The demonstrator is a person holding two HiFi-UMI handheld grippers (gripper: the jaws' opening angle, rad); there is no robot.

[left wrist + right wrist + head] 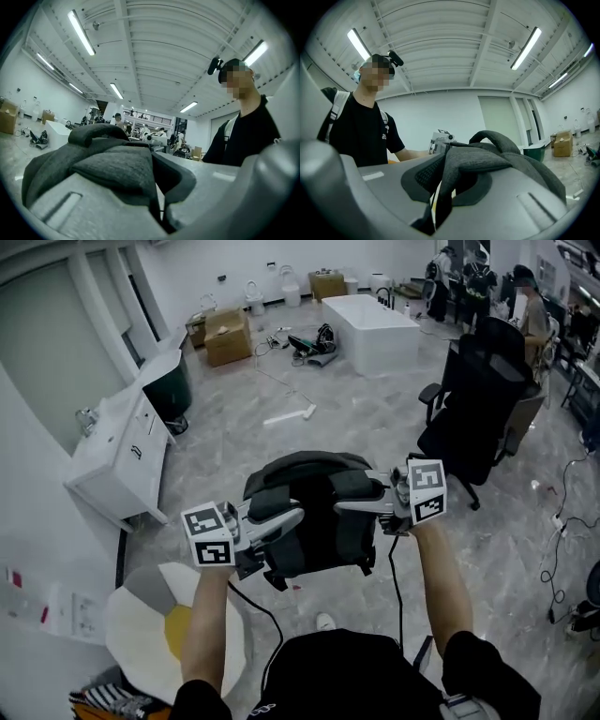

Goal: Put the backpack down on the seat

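A dark grey backpack (pixel 314 512) hangs in the air in front of me, above the marble floor. My left gripper (pixel 289 519) is shut on one padded shoulder strap (pixel 117 164), which is pinched between its jaws in the left gripper view. My right gripper (pixel 354 507) is shut on the other strap (pixel 473 164). The two grippers face each other, both pointing level. A black office chair (pixel 478 399) with an empty seat stands to the right of the backpack and further away.
A white cabinet (pixel 122 442) runs along the left wall. A white bathtub (pixel 370 329) and cardboard boxes (pixel 228 337) stand at the back. A round white, grey and yellow cushion (pixel 173 624) lies near my left arm. People stand at the far right.
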